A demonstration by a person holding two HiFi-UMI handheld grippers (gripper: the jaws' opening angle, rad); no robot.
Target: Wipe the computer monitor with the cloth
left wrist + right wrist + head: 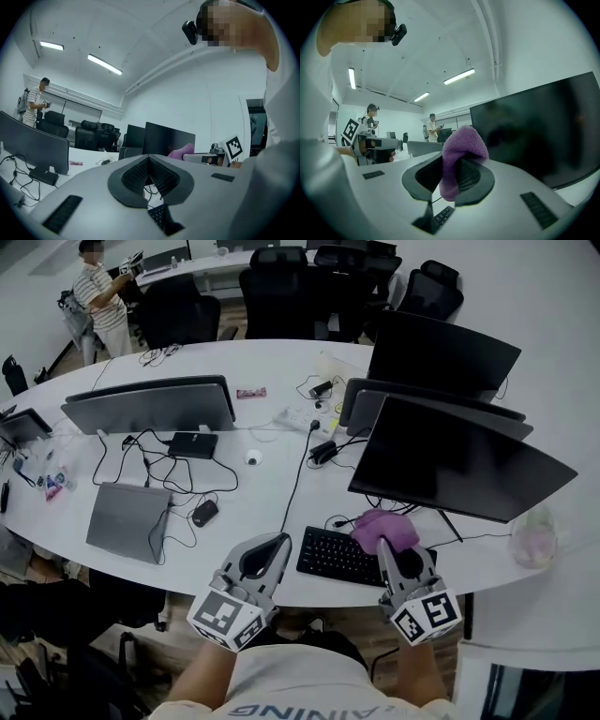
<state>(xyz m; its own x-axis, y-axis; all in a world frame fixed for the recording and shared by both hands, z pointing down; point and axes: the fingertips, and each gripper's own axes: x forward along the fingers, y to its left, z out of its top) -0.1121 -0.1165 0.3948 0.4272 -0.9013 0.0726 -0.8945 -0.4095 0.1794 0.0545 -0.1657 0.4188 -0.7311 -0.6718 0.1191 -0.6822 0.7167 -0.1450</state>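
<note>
Now the right tool [457,164] clamps a fuzzy purple cloth [464,140] near the wide black monitor [543,126]; left tool [149,158] clenched empty; white shirt [309,688] reads "AINING".

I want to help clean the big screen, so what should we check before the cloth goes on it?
1. Cloth gripped: ok. The purple cloth is pinched between the jaws of the right gripper.
2. Cloth on the screen: not ok. It hangs above the keyboard, apart from the monitor.
3. Screen dark: ok. The monitor shows no image.
4. Way to the screen free: ok, as far as I can see. In the right gripper view nothing stands between the cloth and the screen.
5. Left gripper out of the way: ok. Its jaws are together, it holds nothing, and it sits left of the keyboard.
6. Where the dirt is: cannot tell.
</note>
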